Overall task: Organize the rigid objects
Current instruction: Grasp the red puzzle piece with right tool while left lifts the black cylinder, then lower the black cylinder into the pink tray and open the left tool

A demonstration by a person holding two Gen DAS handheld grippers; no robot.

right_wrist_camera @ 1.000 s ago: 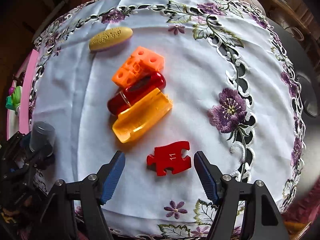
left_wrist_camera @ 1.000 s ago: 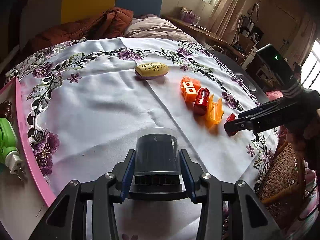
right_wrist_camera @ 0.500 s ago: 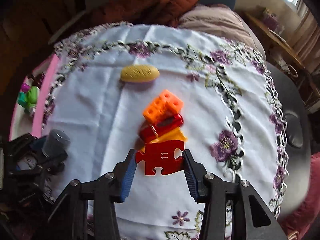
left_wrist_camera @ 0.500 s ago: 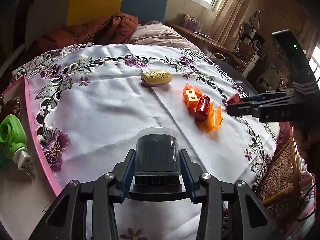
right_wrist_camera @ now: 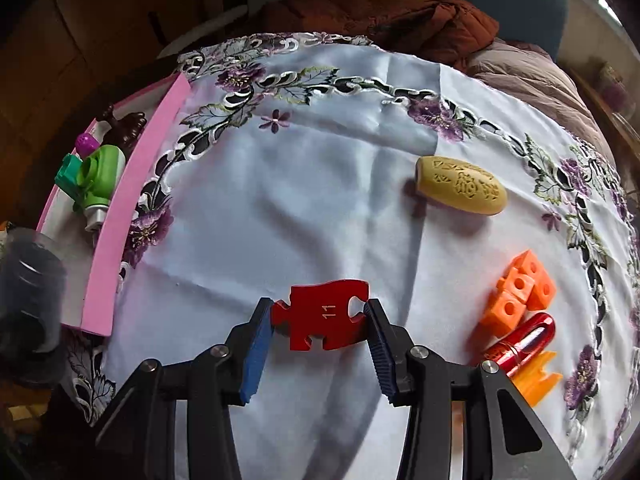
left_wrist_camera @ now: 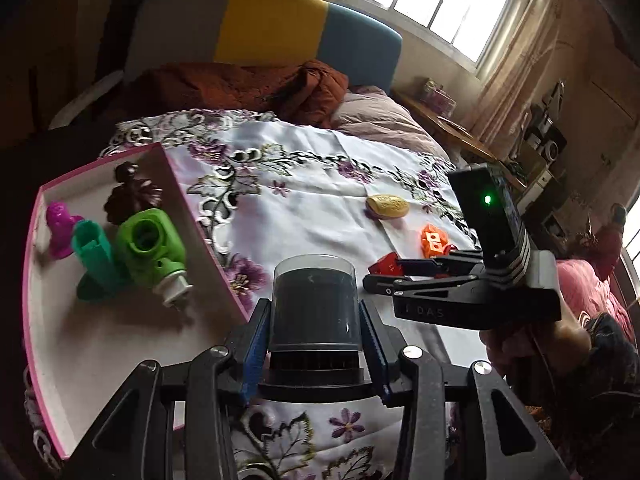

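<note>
My left gripper (left_wrist_camera: 314,332) is shut on a dark cylinder with a clear cap (left_wrist_camera: 314,304), held above the near right corner of the pink-rimmed tray (left_wrist_camera: 208,240). My right gripper (right_wrist_camera: 320,320) is shut on a red puzzle piece marked 11 (right_wrist_camera: 320,314), held above the white floral cloth (right_wrist_camera: 280,200). The puzzle piece also shows in the left wrist view (left_wrist_camera: 386,264). On the cloth lie a yellow carved oval (right_wrist_camera: 460,190), an orange cube block (right_wrist_camera: 518,288), a red cylinder (right_wrist_camera: 524,340) and an orange trough piece (right_wrist_camera: 536,380).
The tray holds a green plug-in device (left_wrist_camera: 150,246), a teal piece (left_wrist_camera: 94,258), a purple piece (left_wrist_camera: 60,230) and a dark brown figure (left_wrist_camera: 132,194). A bed with brown bedding (left_wrist_camera: 248,84) lies behind the table. A wicker chair stands at the right.
Both grippers have swung left toward the pink tray. The right gripper closed on the red puzzle piece, lifted it off the cloth and carried it left. The left still holds the cylinder.
</note>
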